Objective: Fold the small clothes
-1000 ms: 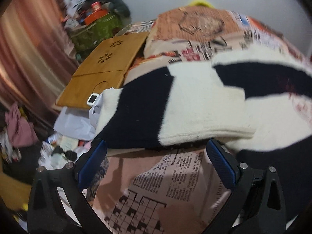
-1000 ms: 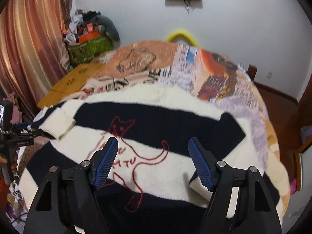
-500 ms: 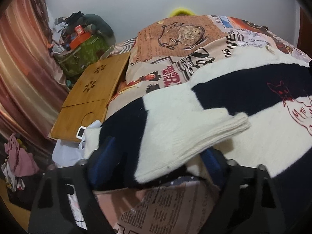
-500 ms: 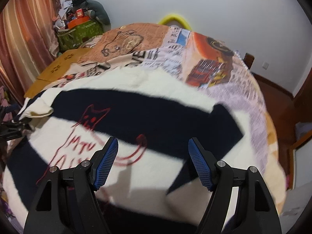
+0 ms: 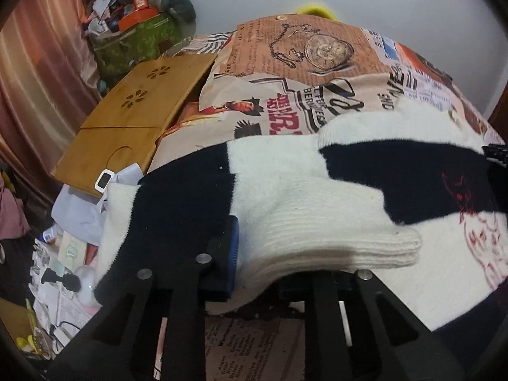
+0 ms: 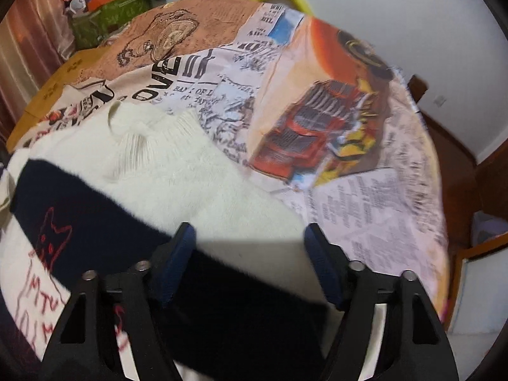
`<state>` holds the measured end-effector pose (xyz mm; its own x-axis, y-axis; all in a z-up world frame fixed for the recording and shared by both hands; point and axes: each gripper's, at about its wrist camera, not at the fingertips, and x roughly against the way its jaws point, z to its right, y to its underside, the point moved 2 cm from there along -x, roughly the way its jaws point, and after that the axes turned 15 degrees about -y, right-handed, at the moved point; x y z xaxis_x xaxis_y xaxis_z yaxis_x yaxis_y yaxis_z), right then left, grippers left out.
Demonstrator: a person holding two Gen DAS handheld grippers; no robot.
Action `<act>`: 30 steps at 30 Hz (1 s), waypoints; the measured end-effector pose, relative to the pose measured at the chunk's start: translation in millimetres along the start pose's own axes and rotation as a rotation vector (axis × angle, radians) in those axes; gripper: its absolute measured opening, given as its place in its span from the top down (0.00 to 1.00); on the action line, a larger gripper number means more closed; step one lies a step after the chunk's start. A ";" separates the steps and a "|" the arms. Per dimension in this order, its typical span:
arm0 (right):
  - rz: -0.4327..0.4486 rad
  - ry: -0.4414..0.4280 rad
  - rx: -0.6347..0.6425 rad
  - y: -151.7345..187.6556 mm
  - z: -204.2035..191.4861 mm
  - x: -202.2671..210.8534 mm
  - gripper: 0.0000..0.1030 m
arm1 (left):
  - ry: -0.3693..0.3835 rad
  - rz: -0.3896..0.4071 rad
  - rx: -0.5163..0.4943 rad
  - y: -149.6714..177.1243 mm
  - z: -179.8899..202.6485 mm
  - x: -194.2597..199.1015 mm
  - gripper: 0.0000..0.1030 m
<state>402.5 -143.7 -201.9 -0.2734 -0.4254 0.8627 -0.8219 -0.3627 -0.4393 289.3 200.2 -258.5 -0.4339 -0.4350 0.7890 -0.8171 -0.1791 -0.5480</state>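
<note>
1. The sweater [image 5: 317, 197] lies spread on the bed [image 5: 301, 73], its collar [image 6: 139, 127] toward the far wall.
2. Its sleeve [image 5: 333, 241] is draped over the left gripper [image 5: 270, 273].
3. The right gripper [image 6: 250, 263] sits at the sweater's near edge.
4. A wooden board [image 5: 133, 120] lies left of the bed; a piled bag [image 5: 136, 41] sits behind it.

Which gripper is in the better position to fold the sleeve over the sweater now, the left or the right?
Left. The left gripper is shut on the sleeve, with the cuff draped over it. The right gripper is open over the sweater body, holding nothing.
</note>
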 end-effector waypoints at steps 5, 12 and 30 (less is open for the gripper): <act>0.018 0.013 0.077 -11.3 -10.4 -11.0 0.93 | 0.026 0.005 0.024 -18.3 -0.9 6.0 0.88; 0.034 0.011 0.065 -26.3 5.7 -14.1 1.00 | 0.106 -0.005 0.072 -42.8 3.7 18.4 0.90; -0.051 0.025 0.146 109.3 -40.2 49.5 0.46 | 0.241 -0.096 -0.003 -6.5 64.6 50.9 0.91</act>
<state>279.0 -171.1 -197.1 -0.2468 -0.3834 0.8900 -0.7538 -0.5012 -0.4249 297.1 122.2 -232.7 -0.4321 -0.1933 0.8808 -0.8597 -0.2066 -0.4671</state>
